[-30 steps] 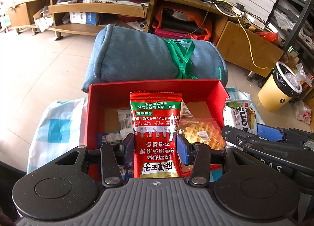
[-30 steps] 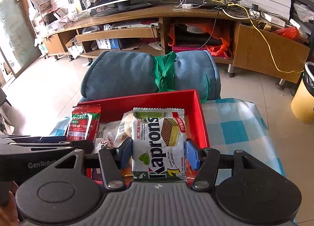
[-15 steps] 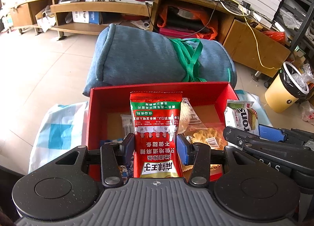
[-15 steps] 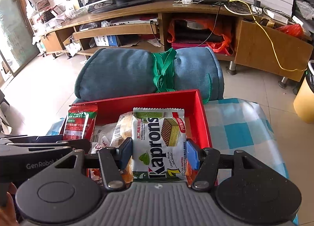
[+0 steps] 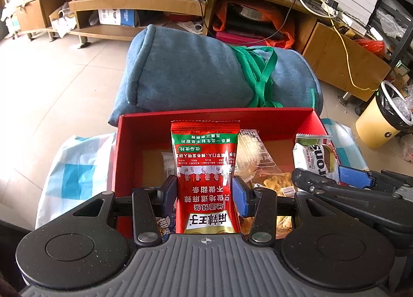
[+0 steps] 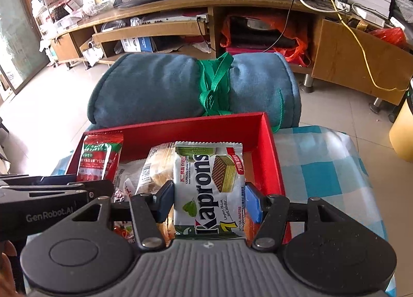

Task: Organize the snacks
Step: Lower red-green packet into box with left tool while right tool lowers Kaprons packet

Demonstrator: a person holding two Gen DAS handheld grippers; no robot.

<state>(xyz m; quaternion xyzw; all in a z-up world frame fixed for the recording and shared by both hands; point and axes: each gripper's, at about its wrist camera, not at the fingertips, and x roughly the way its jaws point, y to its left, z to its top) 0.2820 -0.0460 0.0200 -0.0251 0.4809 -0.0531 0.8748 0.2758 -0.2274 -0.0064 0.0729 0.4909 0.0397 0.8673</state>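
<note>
Red foil snack packet [image 5: 205, 181] stands upright, clamped in the left hand-held gripper [image 5: 205, 191] at lower centre, above the red cardboard box [image 5: 124, 147]. At frame centre the right hand-held gripper [image 6: 209, 200] clasps a white-green Kaprons wafer pack [image 6: 209, 188]. Lowering each pack straight into bare cardboard floor looks best; the box's back wall, the loose snacks and the neighbouring gripper leave little room.

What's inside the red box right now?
The red box holds a clear bag of yellow snacks and a white packet on its cardboard floor. The held red packet and Kaprons wafer pack hide the near part.
</note>
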